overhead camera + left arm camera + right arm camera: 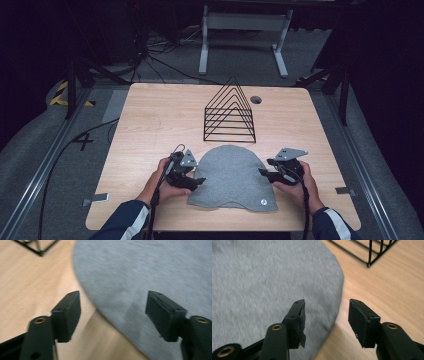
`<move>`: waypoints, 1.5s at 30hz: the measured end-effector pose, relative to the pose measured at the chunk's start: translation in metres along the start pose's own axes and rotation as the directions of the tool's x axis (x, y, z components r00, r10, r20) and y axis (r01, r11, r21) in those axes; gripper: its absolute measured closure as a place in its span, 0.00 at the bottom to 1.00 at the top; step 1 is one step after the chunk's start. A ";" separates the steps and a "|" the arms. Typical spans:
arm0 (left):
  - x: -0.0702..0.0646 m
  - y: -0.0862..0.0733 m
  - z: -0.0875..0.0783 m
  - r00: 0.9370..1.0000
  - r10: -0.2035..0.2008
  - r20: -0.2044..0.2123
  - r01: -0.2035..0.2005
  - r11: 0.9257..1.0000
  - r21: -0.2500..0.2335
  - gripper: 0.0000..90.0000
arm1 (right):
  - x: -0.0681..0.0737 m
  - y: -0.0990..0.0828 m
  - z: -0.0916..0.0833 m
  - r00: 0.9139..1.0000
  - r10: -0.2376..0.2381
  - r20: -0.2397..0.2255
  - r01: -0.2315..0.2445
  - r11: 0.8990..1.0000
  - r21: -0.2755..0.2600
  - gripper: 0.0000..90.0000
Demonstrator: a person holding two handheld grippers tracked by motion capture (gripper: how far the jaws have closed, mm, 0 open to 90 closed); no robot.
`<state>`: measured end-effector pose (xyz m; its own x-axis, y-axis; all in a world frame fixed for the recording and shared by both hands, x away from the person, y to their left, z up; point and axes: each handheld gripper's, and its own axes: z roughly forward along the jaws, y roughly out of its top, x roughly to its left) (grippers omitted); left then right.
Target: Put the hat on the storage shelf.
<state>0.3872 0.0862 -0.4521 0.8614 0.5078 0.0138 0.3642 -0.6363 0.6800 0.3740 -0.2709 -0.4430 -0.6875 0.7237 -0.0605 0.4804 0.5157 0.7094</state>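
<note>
Lying flat near the front edge of the pale wooden table (150,120), the grey knitted beanie (232,177) sits between both grippers, just in front of the black wire triangular rack (230,114). The left gripper (200,181) straddles the hat's left edge with jaws apart, gripping nothing. The right gripper (262,172) stands likewise open over its right edge.

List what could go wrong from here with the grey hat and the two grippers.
1. Both grippers, left gripper and right gripper, stand open astride the grey hat's edges; closing may catch only thin cloth and slip.
2. Uneven pulls could bunch the flat hat.
3. Sliding it forward risks snagging the black wire rack just behind.
</note>
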 end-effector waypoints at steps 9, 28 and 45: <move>0.022 0.011 0.025 0.997 -0.044 -0.060 0.046 0.999 0.027 0.25 | -0.006 0.013 0.027 0.999 0.031 -0.027 -0.030 0.999 0.036 0.38; 0.013 0.020 0.032 0.999 -0.039 0.037 0.037 0.998 0.050 0.45 | 0.003 0.022 0.036 0.998 0.021 -0.060 -0.015 0.996 0.091 0.61; 0.004 0.024 0.028 0.994 0.041 0.098 -0.048 0.996 0.071 0.93 | 0.009 0.019 0.030 0.993 -0.013 -0.115 0.022 0.997 0.080 0.94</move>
<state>0.4094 0.0570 -0.4560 0.9061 0.4220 -0.0301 0.3467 -0.6998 0.6246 0.3935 -0.2411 -0.4506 -0.7515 0.6596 0.0113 0.5073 0.5669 0.6491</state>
